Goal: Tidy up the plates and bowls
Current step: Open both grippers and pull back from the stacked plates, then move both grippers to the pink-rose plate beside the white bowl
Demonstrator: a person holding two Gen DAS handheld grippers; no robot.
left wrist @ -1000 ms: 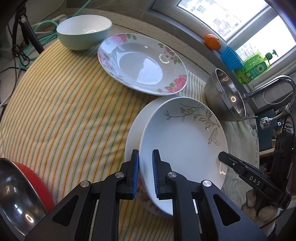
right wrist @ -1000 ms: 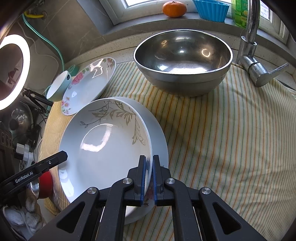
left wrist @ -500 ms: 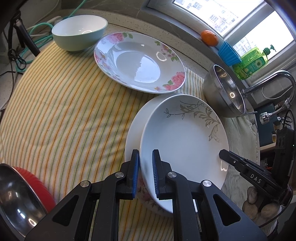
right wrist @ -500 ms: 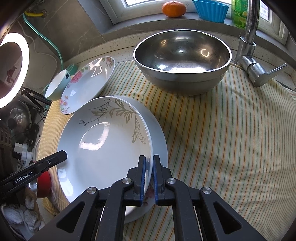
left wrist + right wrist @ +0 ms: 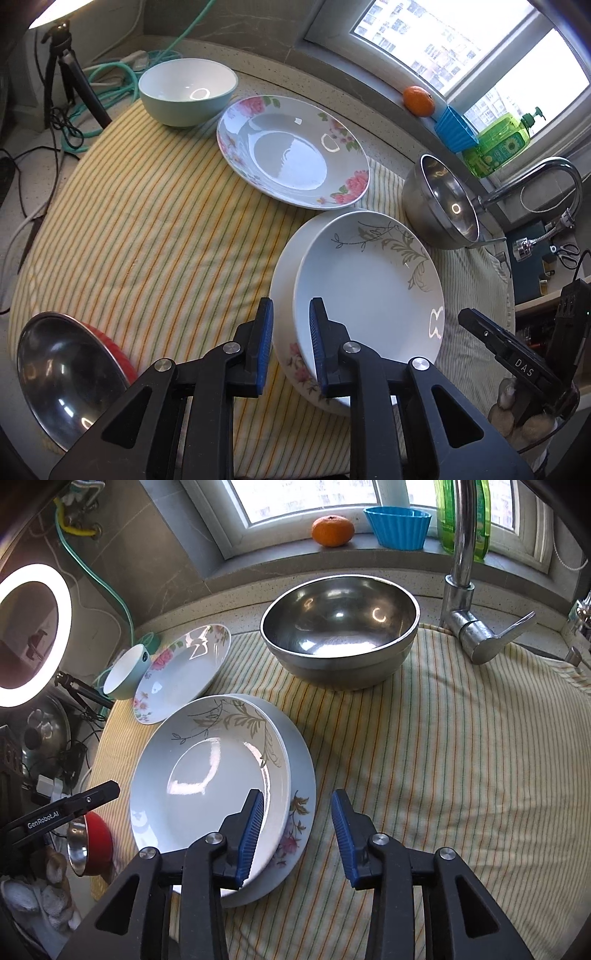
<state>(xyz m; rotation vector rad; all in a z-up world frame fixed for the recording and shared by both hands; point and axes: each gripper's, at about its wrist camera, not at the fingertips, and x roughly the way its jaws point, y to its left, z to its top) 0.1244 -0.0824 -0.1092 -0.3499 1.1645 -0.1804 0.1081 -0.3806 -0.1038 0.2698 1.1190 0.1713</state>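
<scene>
We see a white plate with a grey leaf pattern (image 5: 369, 295) (image 5: 207, 779) resting on top of a second, rose-edged plate (image 5: 286, 295) (image 5: 299, 797), the two stacked on a yellow striped cloth (image 5: 147, 240) (image 5: 443, 757). Our left gripper (image 5: 291, 341) has its blue-padded jaws slightly apart, straddling the near rim of the stack without clamping it. Our right gripper (image 5: 297, 834) is spread wide, its left finger over the top plate's rim and its right finger over bare cloth, gripping nothing. Beyond the stack lies a separate pink-flowered plate (image 5: 291, 151) (image 5: 183, 672), and just past it a pale green bowl (image 5: 188, 92) (image 5: 127, 672). A large steel bowl (image 5: 439, 206) (image 5: 340, 627) sits near the faucet (image 5: 532, 177) (image 5: 465, 572). A red bowl with a steel inside (image 5: 70, 369) (image 5: 88, 843) sits at the cloth's near left edge. An orange (image 5: 418, 100) (image 5: 332, 531), a blue cup (image 5: 454, 129) (image 5: 398, 527) and a green soap bottle (image 5: 498, 140) rest on the windowsill.
</scene>
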